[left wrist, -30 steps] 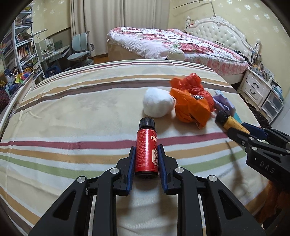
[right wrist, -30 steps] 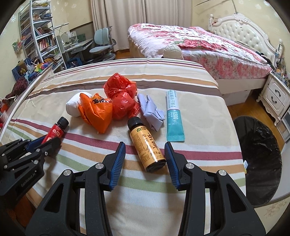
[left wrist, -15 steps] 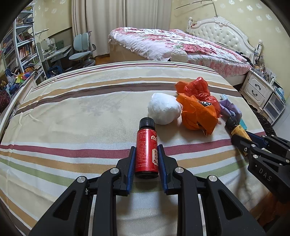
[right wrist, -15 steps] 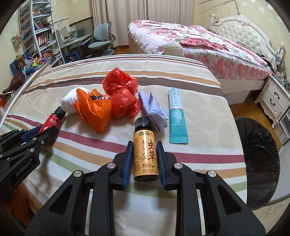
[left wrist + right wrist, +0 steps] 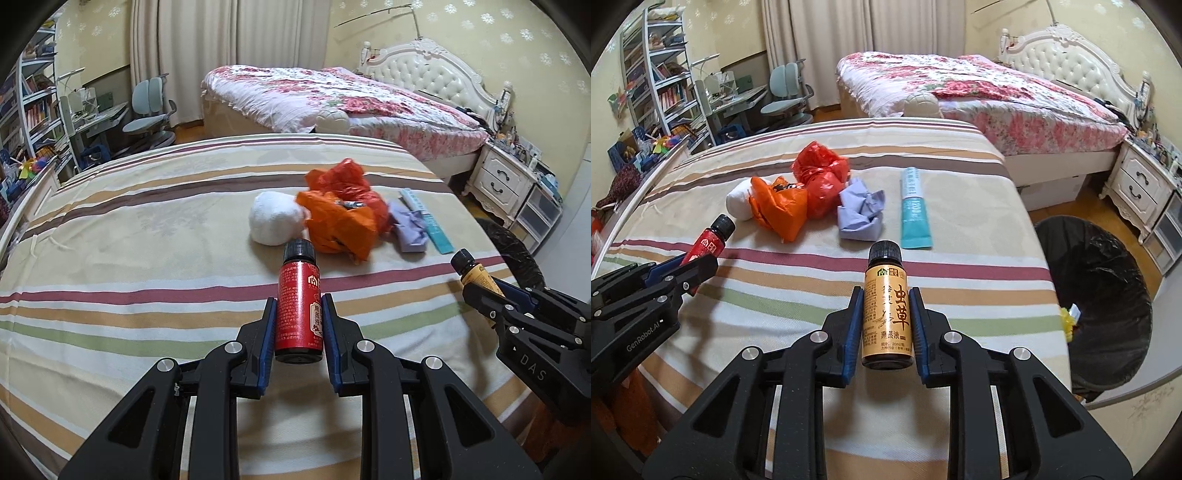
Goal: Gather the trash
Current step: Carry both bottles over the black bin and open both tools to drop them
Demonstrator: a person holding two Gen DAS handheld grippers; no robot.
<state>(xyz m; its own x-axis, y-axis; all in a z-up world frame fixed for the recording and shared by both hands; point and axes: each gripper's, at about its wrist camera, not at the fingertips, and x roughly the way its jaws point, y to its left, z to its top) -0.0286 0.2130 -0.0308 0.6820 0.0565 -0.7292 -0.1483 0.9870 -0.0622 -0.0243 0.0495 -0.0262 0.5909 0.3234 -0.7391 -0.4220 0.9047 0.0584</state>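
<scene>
The left gripper (image 5: 298, 321), black hard plastic with blue ribbed pads, is closed flat against both sides of a small red bottle (image 5: 299, 312): a smooth cylinder with a glossy printed label and a black ribbed screw cap, cap pointing forward, held above the striped bedspread (image 5: 129, 229). That cloth is matte woven fabric with cream, maroon, green and brown bands. Beyond the red bottle lies a white wad (image 5: 275, 218), soft and rounded, touching a crumpled orange plastic bag (image 5: 338, 229), thin and crinkled. Just behind it sits a crumpled red plastic bag (image 5: 822, 181), glossy and bunched. Beside these is a lilac crumpled paper (image 5: 862, 216), creased into folds, and next to it a flat teal and white tube (image 5: 915, 208) lying lengthwise on the cloth. The right gripper (image 5: 886, 325), of the same build, is clamped on a small amber bottle (image 5: 886, 317) with a tan label bearing dark characters and a black ribbed cap, likewise raised over the bedspread. At far right, on the floor off the bed's edge, stands a round bin (image 5: 1097, 295) lined with a wrinkled black bag, with a yellow scrap inside.
</scene>
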